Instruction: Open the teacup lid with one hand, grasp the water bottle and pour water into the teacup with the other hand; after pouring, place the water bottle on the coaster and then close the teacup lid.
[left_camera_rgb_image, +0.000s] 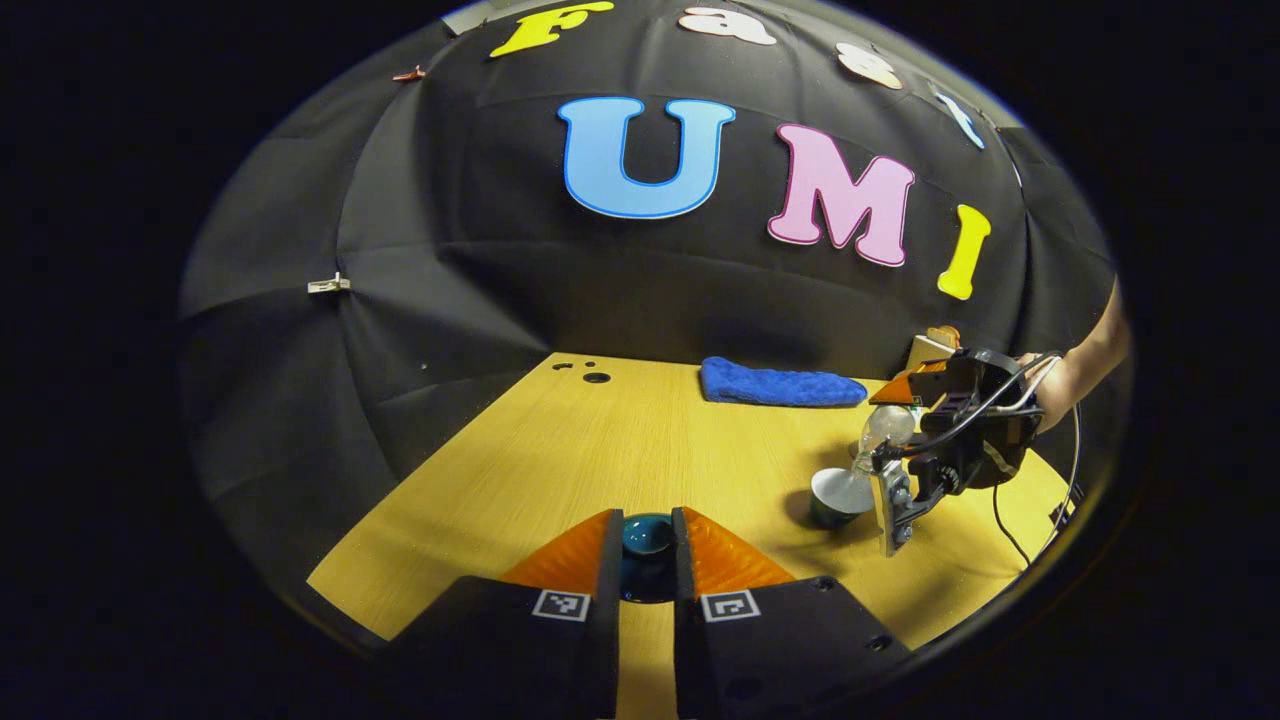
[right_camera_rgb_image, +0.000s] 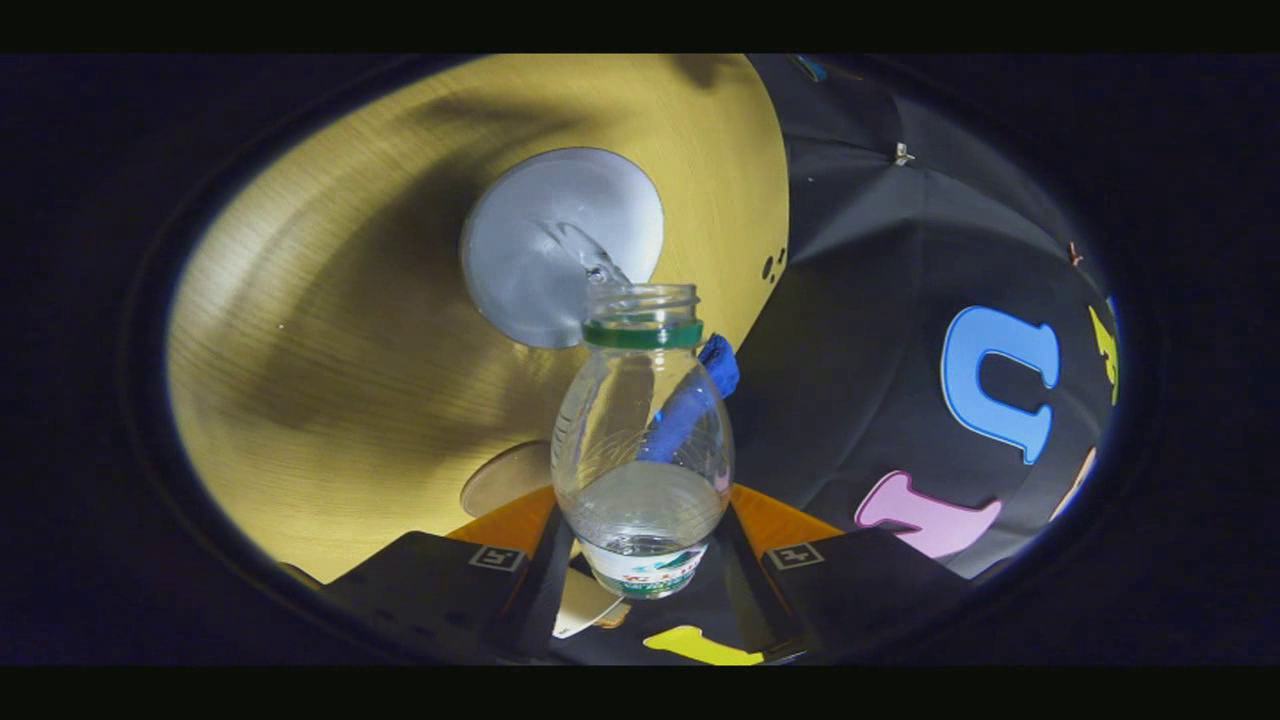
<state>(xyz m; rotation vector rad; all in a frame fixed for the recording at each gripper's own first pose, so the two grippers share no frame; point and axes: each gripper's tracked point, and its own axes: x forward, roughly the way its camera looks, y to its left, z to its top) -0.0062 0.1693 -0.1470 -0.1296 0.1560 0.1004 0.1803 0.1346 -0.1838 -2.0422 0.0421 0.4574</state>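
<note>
Right gripper view has the right tool (right_camera_rgb_image: 645, 545) closed on the water bottle (right_camera_rgb_image: 640, 440), one finger pressed to each side of its lower body. The bottle is tipped over, its open neck with the green ring pointing at the teacup (right_camera_rgb_image: 560, 245), and a thin stream of water runs from the mouth into the cup's pale interior. Some water is left in the bottle (it pools toward the label end). A round tan coaster (right_camera_rgb_image: 505, 478) lies on the bench (right_camera_rgb_image: 330, 330) just beside the tool's fingers, partly hidden by the bottle.

Left gripper view shows the left tool (left_camera_rgb_image: 647, 545) nearly closed around the dark teal teacup lid (left_camera_rgb_image: 647, 535), a finger on either side of its knob; whether the lid is lifted clear of the wooden bench (left_camera_rgb_image: 560, 450) or resting on it cannot be told. Farther off to the right, the right tool (left_camera_rgb_image: 935, 440), held by a person's hand (left_camera_rgb_image: 1060, 385), tilts the bottle (left_camera_rgb_image: 885, 430) over the teacup (left_camera_rgb_image: 840, 495), which stands upright and uncovered on the bench. A blue cloth (left_camera_rgb_image: 780, 385) lies at the back edge, well apart from the cup.
</note>
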